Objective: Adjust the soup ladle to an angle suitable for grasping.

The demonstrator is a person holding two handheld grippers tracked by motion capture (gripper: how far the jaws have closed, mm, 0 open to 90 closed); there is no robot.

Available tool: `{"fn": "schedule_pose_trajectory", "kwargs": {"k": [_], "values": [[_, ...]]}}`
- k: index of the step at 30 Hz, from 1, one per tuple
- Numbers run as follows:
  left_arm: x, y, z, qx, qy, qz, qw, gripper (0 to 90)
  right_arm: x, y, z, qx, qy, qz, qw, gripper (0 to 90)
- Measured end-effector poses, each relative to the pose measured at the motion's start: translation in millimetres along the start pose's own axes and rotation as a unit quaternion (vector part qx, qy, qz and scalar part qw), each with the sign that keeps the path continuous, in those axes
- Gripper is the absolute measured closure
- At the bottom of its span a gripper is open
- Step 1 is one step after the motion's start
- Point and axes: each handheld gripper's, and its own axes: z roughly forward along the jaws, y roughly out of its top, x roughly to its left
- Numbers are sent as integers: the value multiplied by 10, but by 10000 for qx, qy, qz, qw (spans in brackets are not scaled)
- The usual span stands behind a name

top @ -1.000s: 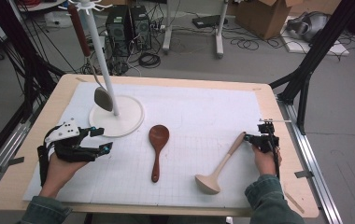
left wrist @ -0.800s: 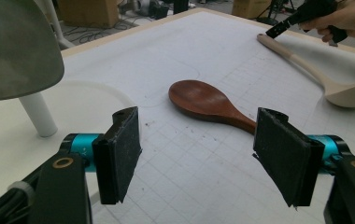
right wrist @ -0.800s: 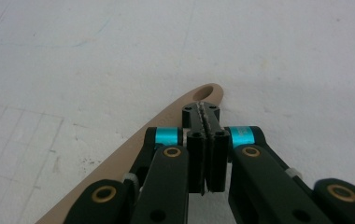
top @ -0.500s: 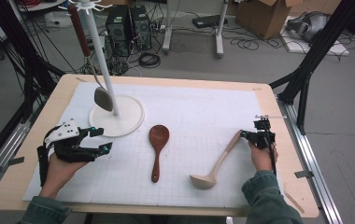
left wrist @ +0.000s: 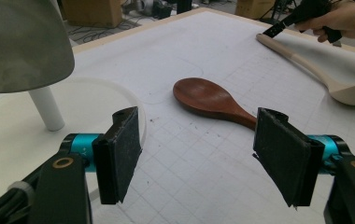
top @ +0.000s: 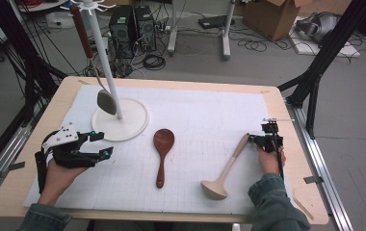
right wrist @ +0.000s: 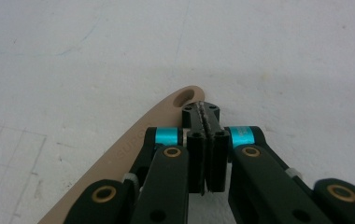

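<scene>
The right tool [top: 263, 140], clenched empty, rests on the pale wooden ladle's [top: 224, 168] handle end. The left tool [top: 97, 147] hangs released beside the dark brown wooden spoon [top: 162, 149].

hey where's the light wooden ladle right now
In the high view the light wooden ladle lies on the white mat at the table's right side, right of the dark wooden spoon, its handle end by the shut right gripper.

A pale matt wooden ladle [top: 223, 171] and a dark glossy wooden spoon [top: 162, 149] lie on a matt white gridded mat [top: 195, 115].
</scene>
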Motion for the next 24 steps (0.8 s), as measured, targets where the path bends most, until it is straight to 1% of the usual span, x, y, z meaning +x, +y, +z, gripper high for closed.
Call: {"fn": "schedule_pose_trajectory", "kwargs": {"k": [1,4,6,7,10,12,15,17,22,24], "values": [[-1,-2,7,1,-6,7,10000,321,11,5,2,9,5,19,10000,896],[-2,-9,20,18,-28,-3,10000,321,38,26,25,-1,44,-22,10000,896],[-1,-13,25,13,-24,-12,10000,321,59,43,42,-10,70,-92,9999,896],[1,-14,26,12,-25,-9,10000,321,76,53,50,-4,92,-76,9999,896],[3,-17,26,-4,-12,-6,10000,321,109,90,80,-5,112,-144,9998,896],[3,-19,22,5,-14,-23,10000,321,137,104,99,-3,124,-149,9998,896],[10,-21,17,16,-26,3,10000,321,147,109,123,-17,161,-160,9997,896],[8,-20,15,9,-13,6,10000,321,163,119,141,19,177,-163,9997,896],[11,-24,11,7,-13,-7,10000,321,270,178,193,29,286,-244,9993,896],[12,-26,11,5,-14,-5,10000,321,291,197,207,37,313,-299,9991,896]]}}
